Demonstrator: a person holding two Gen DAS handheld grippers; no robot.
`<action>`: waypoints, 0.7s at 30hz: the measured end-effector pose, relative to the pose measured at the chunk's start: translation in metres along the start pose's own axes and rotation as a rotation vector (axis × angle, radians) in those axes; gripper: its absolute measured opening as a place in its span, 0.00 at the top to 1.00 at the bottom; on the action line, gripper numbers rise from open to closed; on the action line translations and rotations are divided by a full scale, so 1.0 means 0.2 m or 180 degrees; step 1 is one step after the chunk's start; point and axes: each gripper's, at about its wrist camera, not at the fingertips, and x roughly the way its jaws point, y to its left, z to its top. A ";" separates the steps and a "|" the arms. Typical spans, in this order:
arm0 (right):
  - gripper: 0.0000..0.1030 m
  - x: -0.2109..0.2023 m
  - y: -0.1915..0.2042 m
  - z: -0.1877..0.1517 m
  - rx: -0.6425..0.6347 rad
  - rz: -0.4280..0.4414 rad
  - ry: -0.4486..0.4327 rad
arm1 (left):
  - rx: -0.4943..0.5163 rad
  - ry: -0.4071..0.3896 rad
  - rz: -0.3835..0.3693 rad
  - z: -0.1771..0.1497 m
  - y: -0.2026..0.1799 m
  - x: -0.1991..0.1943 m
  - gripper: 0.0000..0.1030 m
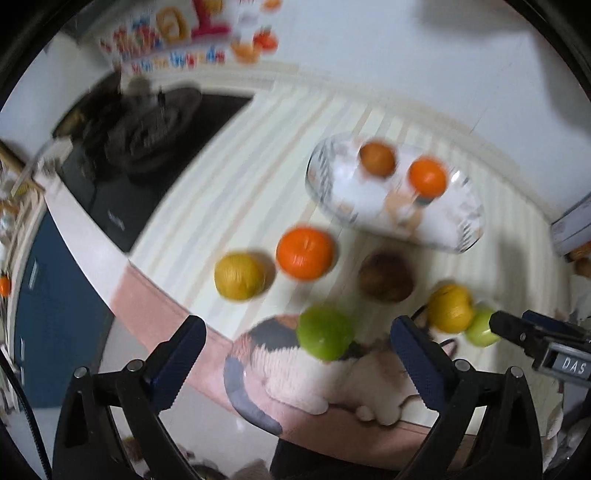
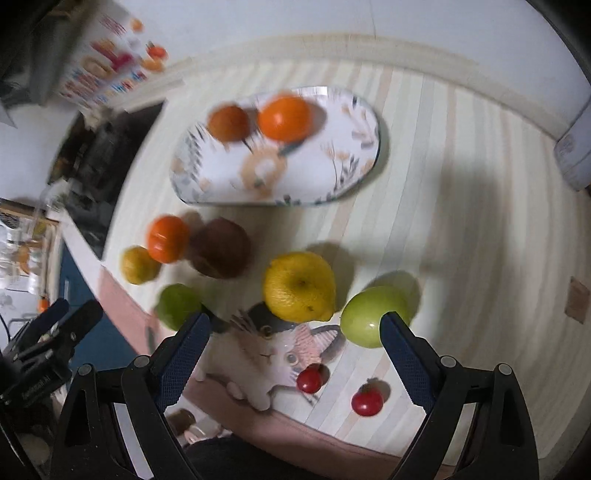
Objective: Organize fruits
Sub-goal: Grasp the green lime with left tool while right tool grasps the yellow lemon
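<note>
An oval floral plate [image 2: 332,177] [image 1: 454,221] holds a bright orange [image 2: 284,118] [image 1: 427,176] and a duller orange fruit [image 2: 228,123] [image 1: 377,158]. On the striped mat lie an orange tangerine [image 1: 305,253] [image 2: 168,239], a small yellow fruit [image 1: 239,275] [image 2: 139,264], a brown fruit [image 1: 386,276] [image 2: 219,247], a lime [image 1: 325,331] [image 2: 178,305], a big lemon [image 2: 299,286] [image 1: 450,307], a green apple [image 2: 371,315] [image 1: 480,326] and two cherry tomatoes [image 2: 309,379] [image 2: 366,401]. My left gripper [image 1: 297,354] is open and empty above the lime. My right gripper [image 2: 293,350] is open and empty near the lemon and apple.
A black stove [image 1: 140,147] lies left of the mat. A colourful box [image 1: 173,33] stands at the back left. A white container [image 2: 574,155] sits at the far right. The mat's front edge, with a cat picture [image 2: 266,362], is just under the grippers.
</note>
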 end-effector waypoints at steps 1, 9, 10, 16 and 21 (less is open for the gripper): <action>0.08 0.04 0.00 0.01 -0.0004 -0.0022 0.0034 | -0.0021 0.0084 -0.0028 -0.01 0.01 0.06 0.05; 0.16 0.28 0.10 0.10 -0.0318 -0.0386 0.0224 | -0.0104 0.0680 -0.0266 -0.05 -0.05 0.43 0.12; 0.18 0.30 0.11 0.11 -0.0353 -0.0401 0.0241 | -0.0105 0.0704 -0.0284 -0.06 -0.05 0.45 0.12; 0.29 0.41 0.19 0.14 -0.0623 -0.0570 0.0430 | 0.0039 0.0773 -0.0266 -0.08 -0.12 0.56 0.42; 0.36 0.43 0.23 0.14 -0.0773 -0.0700 0.0493 | 0.0065 0.0698 -0.0290 -0.10 -0.13 0.54 0.42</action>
